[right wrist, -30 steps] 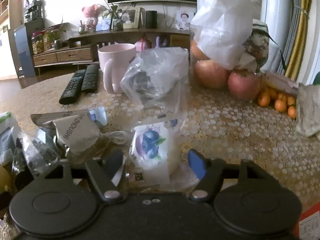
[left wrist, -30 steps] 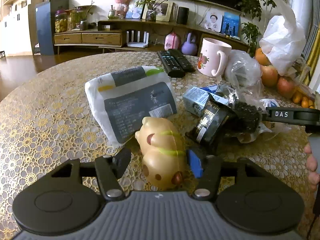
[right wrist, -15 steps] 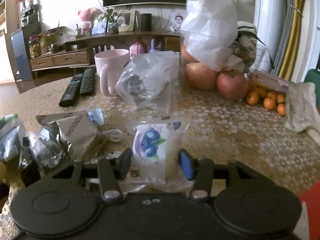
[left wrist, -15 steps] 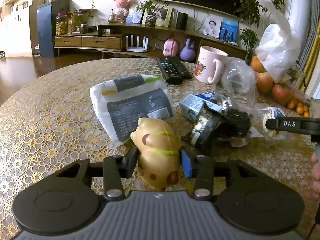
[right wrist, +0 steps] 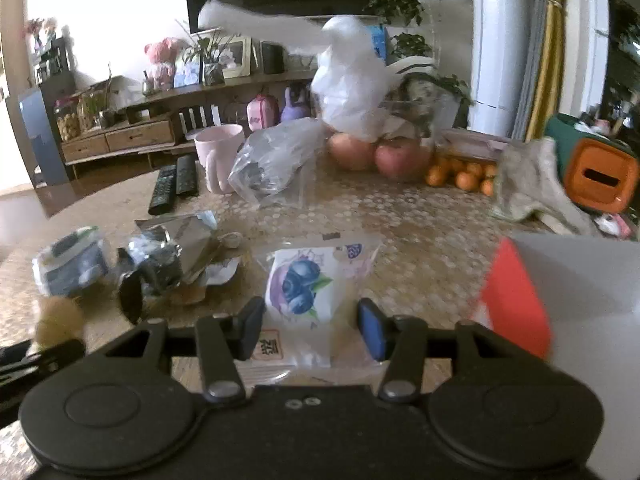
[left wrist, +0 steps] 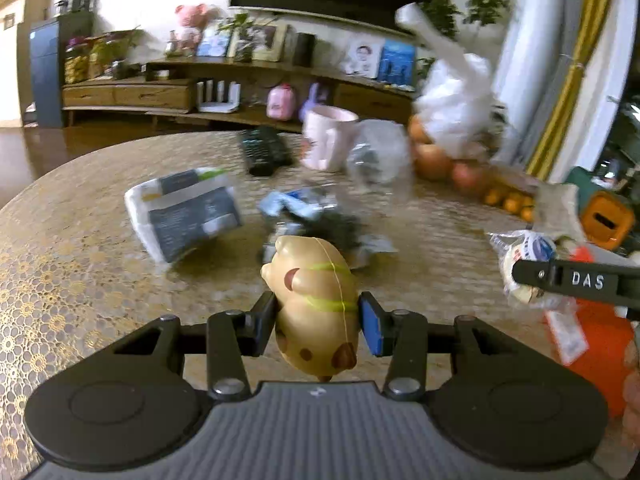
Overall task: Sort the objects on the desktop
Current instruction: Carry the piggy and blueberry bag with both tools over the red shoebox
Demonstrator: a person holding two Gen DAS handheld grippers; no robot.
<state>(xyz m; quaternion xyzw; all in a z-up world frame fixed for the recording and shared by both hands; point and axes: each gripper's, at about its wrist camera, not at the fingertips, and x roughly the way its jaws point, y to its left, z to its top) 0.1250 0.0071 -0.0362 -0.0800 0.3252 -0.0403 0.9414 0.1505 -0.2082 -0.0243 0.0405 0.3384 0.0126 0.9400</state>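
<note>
The left gripper is clamped on a tan squishy toy animal, both pads pressed into its flanks, the toy's snout pointing away from the claw and its body held above the gold-patterned tablecloth. Ahead of that claw and a little to its left lies a white and grey packet; straight ahead sits a heap of crumpled wrappers, and beyond it the two remotes and a pink mug. To the claw's left the cloth runs bare out to the round table edge, which is the widest free stretch. The right gripper has its pads closed narrow on a clear-wrapped blueberry snack packet, the wrapper pinched between them. Just to this claw's right stands a red and white box, close beside the blue pad, so room there is tight. Ahead of it the cloth lies bare up to a clear plastic bag and the apples under a white bag. To its left are the foil wrappers. The view from the left claw is blurred.
</note>
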